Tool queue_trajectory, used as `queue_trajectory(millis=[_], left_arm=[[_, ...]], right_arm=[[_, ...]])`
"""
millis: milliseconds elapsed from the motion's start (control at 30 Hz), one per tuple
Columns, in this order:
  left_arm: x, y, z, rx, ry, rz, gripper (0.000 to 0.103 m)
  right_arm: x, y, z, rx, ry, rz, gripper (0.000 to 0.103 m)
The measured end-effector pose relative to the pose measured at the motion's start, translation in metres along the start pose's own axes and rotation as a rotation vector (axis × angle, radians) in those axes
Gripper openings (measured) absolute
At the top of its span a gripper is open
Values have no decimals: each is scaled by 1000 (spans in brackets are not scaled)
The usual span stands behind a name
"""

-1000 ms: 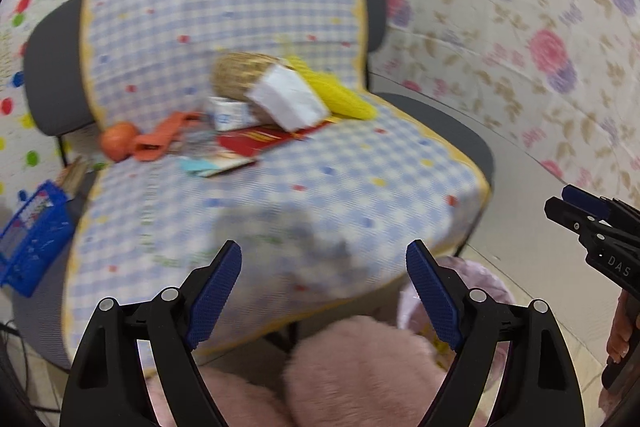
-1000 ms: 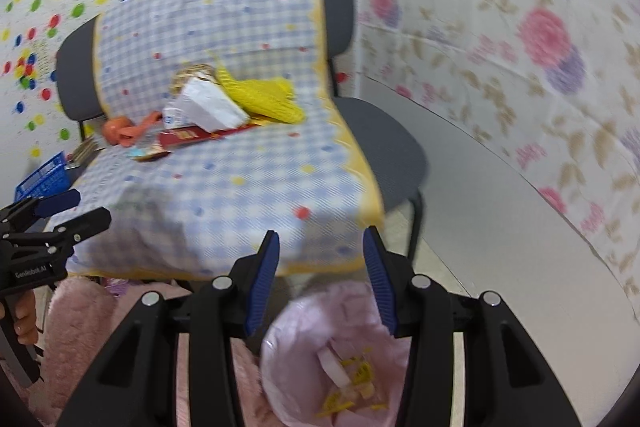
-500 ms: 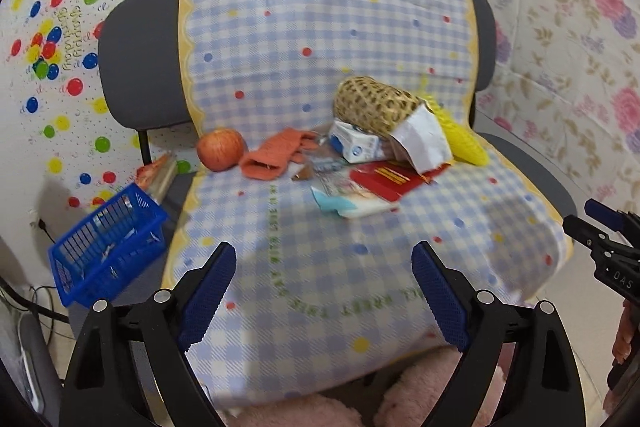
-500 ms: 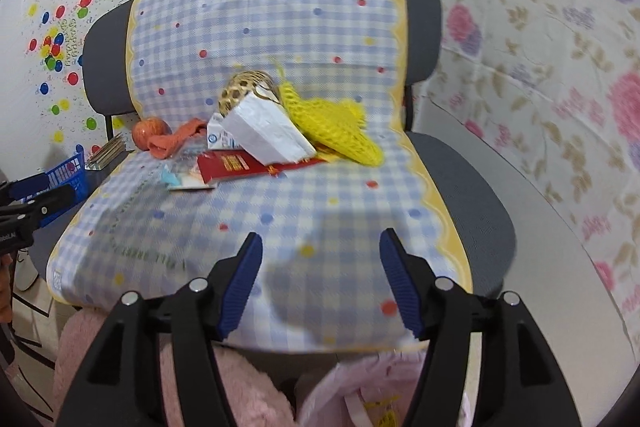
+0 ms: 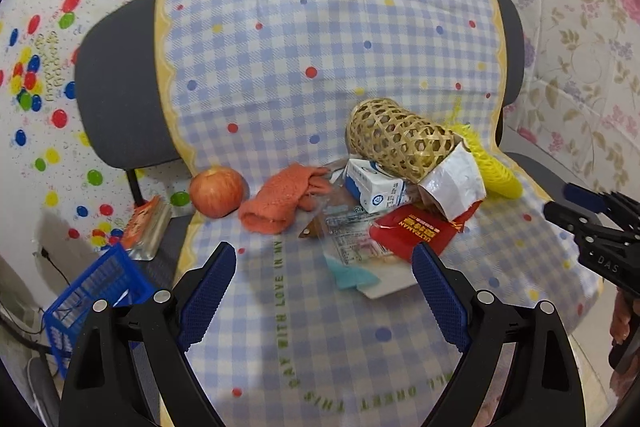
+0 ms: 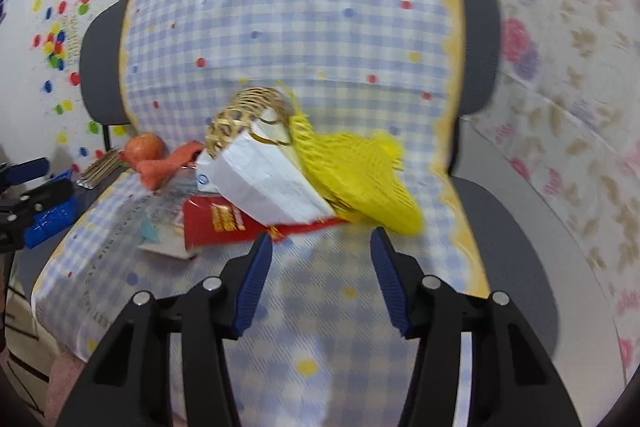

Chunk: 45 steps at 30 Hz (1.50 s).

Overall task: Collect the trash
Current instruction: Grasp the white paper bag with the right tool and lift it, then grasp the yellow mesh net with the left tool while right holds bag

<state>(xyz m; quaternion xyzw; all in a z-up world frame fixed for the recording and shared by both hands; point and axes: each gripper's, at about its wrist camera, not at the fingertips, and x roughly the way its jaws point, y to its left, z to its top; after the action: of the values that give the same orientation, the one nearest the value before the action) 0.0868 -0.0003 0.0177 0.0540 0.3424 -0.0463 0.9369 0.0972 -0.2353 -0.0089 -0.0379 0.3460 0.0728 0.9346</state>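
A heap of things lies on the checked chair seat: a red packet, a clear wrapper, a white paper bag, a small milk carton, yellow foam netting, a woven bamboo basket, an orange cloth and an apple. My left gripper is open and empty just short of the wrapper. My right gripper is open and empty just in front of the red packet and the white bag.
A blue plastic basket and a stack of packets sit left of the chair. Patterned sheets cover the walls behind. The right gripper's tips show at the right edge of the left wrist view.
Both grippers have risen from near the pink-lined bin and pink fluffy stuff below the seat and moved in over the seat toward the heap. Both stay open.
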Motion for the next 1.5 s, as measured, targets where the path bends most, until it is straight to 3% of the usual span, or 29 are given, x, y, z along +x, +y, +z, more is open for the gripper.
queue_trajectory(millis=[167, 267, 367, 400, 533, 567, 633, 700, 833, 967, 1100, 1233, 1500], left_arm=[[24, 3, 1, -3, 28, -2, 89], [31, 7, 0, -10, 39, 1, 89], [37, 11, -1, -14, 47, 0, 89], [38, 12, -1, -13, 48, -2, 89], [38, 13, -4, -7, 50, -8, 89], [37, 13, -5, -6, 51, -8, 89], [36, 14, -7, -4, 52, -8, 89], [34, 15, -10, -3, 56, -5, 89], [27, 16, -13, -9, 52, 0, 89], [18, 13, -16, -6, 41, -1, 89], [9, 3, -16, 8, 26, -19, 89], [4, -14, -8, 18, 12, -49, 89], [10, -79, 35, 100, -46, -148, 89]], right_arm=[[34, 14, 19, -86, -1, 98, 43], [55, 21, 34, -133, -6, 97, 43], [79, 22, 45, -157, 26, 119, 51], [87, 22, 47, -166, 39, 122, 59], [102, 27, 46, -215, 79, 150, 60], [103, 30, 43, -240, 96, 169, 56], [100, 39, 37, -298, 116, 164, 27], [89, 46, 32, -333, 113, 163, 12], [48, 49, 29, -297, 54, 196, 4], [-11, 38, 27, -153, -36, 233, 4], [-57, 21, 27, -70, -142, 115, 4], [-77, -9, 20, 23, -178, -31, 4], [-77, -43, 4, 100, -178, -72, 4]])
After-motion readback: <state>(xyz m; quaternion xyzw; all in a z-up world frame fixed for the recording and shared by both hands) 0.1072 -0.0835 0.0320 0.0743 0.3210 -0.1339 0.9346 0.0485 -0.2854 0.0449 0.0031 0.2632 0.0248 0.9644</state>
